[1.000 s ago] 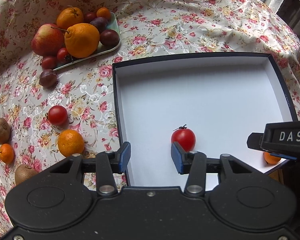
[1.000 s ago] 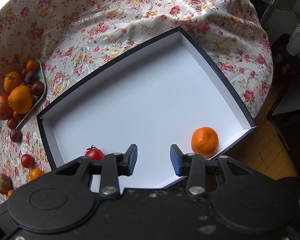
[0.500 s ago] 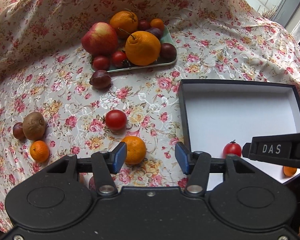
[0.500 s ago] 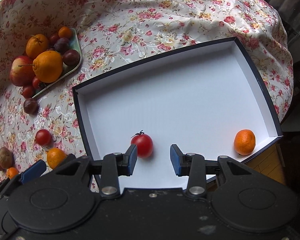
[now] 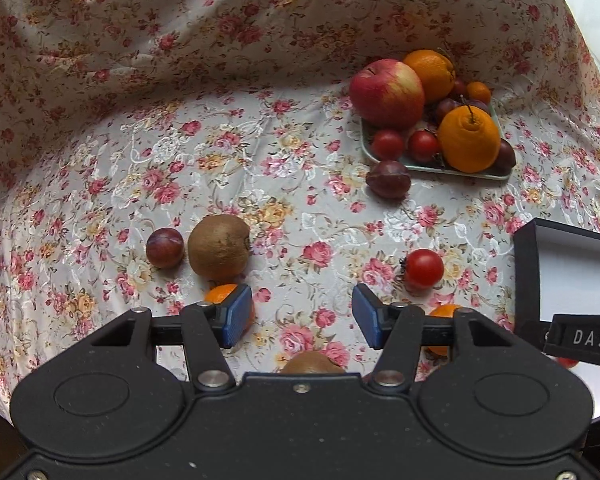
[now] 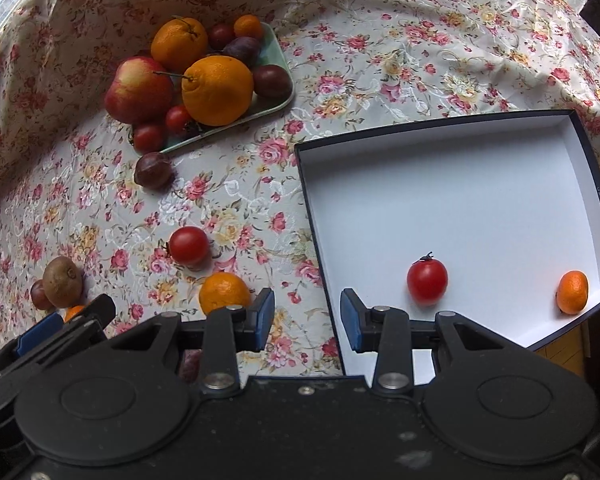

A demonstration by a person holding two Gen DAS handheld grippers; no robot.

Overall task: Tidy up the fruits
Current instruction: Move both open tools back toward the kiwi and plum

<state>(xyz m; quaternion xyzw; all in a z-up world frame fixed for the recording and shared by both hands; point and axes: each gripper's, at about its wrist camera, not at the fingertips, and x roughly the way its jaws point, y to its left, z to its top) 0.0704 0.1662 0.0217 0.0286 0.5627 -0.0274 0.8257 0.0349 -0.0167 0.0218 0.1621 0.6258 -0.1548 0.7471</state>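
1. Left tool (image 5: pixel 296 316): jaws opening, nothing between; kiwi (image 5: pixel 219 246) and plum (image 5: pixel 164 247) ahead on table (image 5: pixel 100 152).
2. Right tool (image 6: pixel 305 316): wide, empty, over box (image 6: pixel 596 200) edge; tomato (image 6: pixel 427 282) and mandarin (image 6: pixel 572 292) inside.

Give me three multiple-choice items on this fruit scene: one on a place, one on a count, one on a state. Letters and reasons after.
1. Where does the tomato with the stem lie?
A. on the green tray
B. inside the white box
C. on the floral cloth

2. How many fruits lie in the box?
A. two
B. four
C. none

3. What is between the right gripper's fingers?
A. a kiwi
B. a plum
C. nothing

Answers:
1 B, it rests on the box's white floor.
2 A, only the tomato and a mandarin near the corner.
3 C, the fingers stand apart over the cloth and the box edge.
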